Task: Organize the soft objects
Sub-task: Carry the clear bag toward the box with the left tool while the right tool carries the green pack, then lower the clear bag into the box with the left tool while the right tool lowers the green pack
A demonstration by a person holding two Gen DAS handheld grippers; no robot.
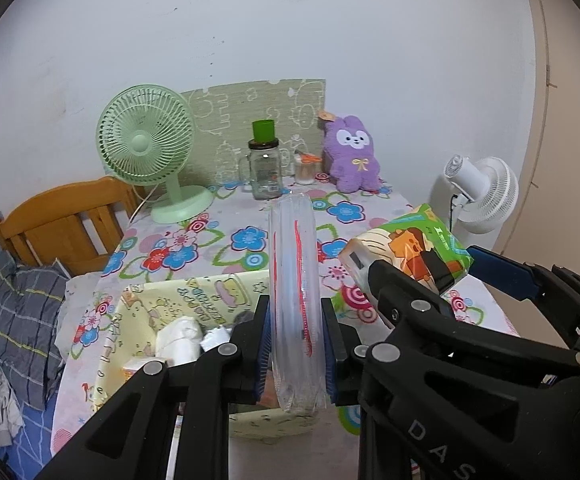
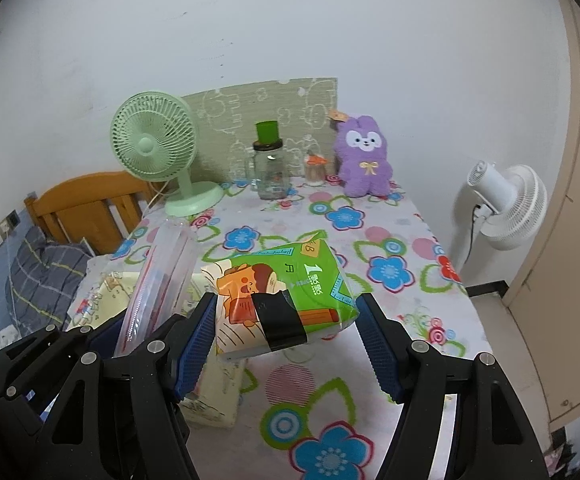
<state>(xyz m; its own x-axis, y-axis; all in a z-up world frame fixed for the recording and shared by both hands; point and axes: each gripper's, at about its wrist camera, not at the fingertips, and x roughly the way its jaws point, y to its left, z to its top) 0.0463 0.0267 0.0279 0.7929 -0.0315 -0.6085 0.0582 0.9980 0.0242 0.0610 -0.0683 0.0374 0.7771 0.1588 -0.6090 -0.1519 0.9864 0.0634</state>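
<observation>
My left gripper (image 1: 295, 344) is shut on a clear plastic zip bag (image 1: 293, 264) with red seal lines, held upright above a yellow fabric box (image 1: 130, 320). White soft items (image 1: 182, 338) lie in that box. My right gripper (image 2: 286, 336) is shut on a green tissue pack (image 2: 286, 284) with black tape across it, lifted over the flowered table (image 2: 389, 248). The same pack (image 1: 409, 248) shows right of the bag in the left wrist view. A purple plush rabbit (image 1: 353, 156) sits upright at the table's far edge, also (image 2: 365, 160) in the right wrist view.
A green desk fan (image 1: 146, 148), a glass jar with a green cup on top (image 1: 264, 168) and a small jar (image 1: 305, 170) stand along the back. A white fan (image 2: 505, 204) stands off the table's right side. A wooden headboard (image 1: 62, 224) and checked pillow (image 1: 22, 320) lie left.
</observation>
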